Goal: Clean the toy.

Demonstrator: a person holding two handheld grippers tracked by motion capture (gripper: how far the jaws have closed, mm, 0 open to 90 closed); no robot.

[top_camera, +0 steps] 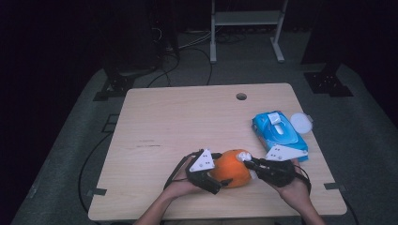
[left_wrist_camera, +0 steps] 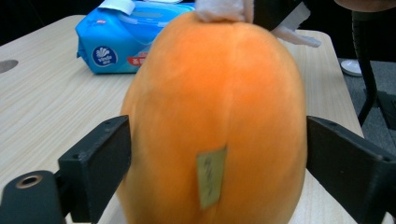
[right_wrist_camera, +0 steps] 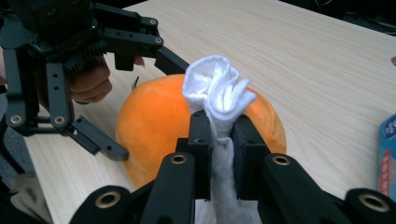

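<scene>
My left gripper straddles the orange plush fruit near the table's front edge, jaws spread just off its sides; my right gripper pinches a white wipe against its top. Farther right, the blue wipes pack hems me in, while bare tabletop lies open left and beyond.

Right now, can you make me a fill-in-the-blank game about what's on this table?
1. The big soft toy between the two grippers is the colour ____.
2. The right gripper is pinching a crumpled wipe that is the colour ____.
3. The pack of wipes lying on the table is the colour ____.
4. The left gripper has one black jaw on each ____ of the toy.

Missing words: orange; white; blue; side
</scene>
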